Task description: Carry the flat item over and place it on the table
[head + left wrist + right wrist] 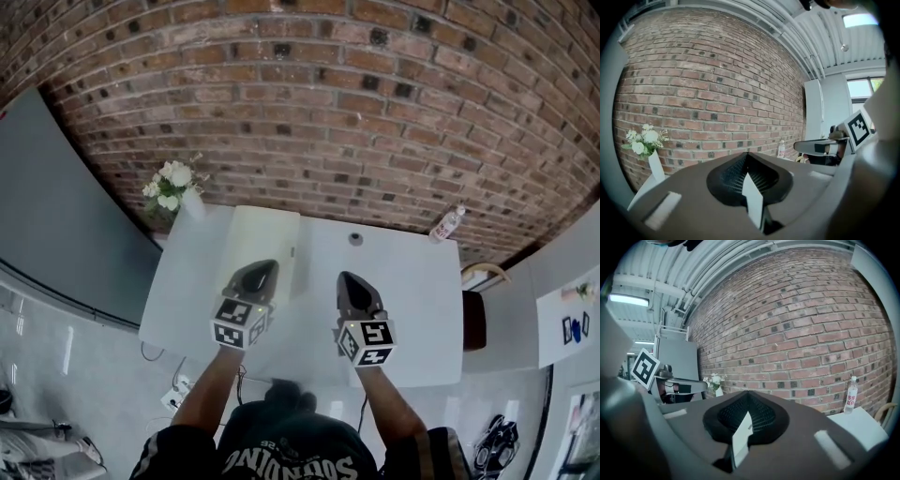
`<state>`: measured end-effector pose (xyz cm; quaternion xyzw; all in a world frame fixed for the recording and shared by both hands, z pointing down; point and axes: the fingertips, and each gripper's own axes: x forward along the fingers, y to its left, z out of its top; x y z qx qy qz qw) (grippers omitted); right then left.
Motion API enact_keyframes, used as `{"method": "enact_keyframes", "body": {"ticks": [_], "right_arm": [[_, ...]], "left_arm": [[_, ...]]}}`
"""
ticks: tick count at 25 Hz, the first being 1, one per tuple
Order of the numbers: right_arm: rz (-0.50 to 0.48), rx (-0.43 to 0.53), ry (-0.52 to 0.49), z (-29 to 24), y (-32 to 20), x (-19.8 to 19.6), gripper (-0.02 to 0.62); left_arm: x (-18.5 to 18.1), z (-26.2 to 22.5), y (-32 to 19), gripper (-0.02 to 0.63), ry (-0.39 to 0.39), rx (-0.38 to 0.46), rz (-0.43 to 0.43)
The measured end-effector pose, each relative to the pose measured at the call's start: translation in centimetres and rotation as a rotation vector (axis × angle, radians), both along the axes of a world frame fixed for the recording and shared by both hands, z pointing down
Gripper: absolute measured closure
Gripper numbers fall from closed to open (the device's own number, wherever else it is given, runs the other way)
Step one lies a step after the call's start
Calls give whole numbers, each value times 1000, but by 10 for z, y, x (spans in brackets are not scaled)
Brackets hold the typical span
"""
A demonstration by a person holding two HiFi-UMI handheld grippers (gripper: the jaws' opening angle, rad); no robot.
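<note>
Off-white flat item [267,234] lies on the table [412,291] straight ahead of the left gripper [262,269], long axis along its pointing line, near end by its tips; right gripper [349,279] stands farther off, alongside; both jaw pairs are closed, a thin white sliver [752,201] in each seam.

Brick wall [309,103] rough and matt; table [412,300] smooth, white, low-sheen; left tool [748,155] and right tool [748,393] matt, dark, ribbed plastic; bottle [448,225] clear plastic.
</note>
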<state>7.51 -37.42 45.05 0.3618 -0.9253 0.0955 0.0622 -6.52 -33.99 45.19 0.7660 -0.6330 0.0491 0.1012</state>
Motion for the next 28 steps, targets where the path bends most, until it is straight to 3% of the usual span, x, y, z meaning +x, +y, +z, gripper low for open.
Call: {"method": "enact_keyframes", "body": {"ticks": [12, 28], "right_arm": [[-60, -3, -3, 0, 49, 20, 595], [-87, 13, -9, -4, 93, 32, 595]], "left_arm": [[14, 3, 62, 597, -21, -9, -72], [29, 2, 114, 597, -29, 7, -87]]}}
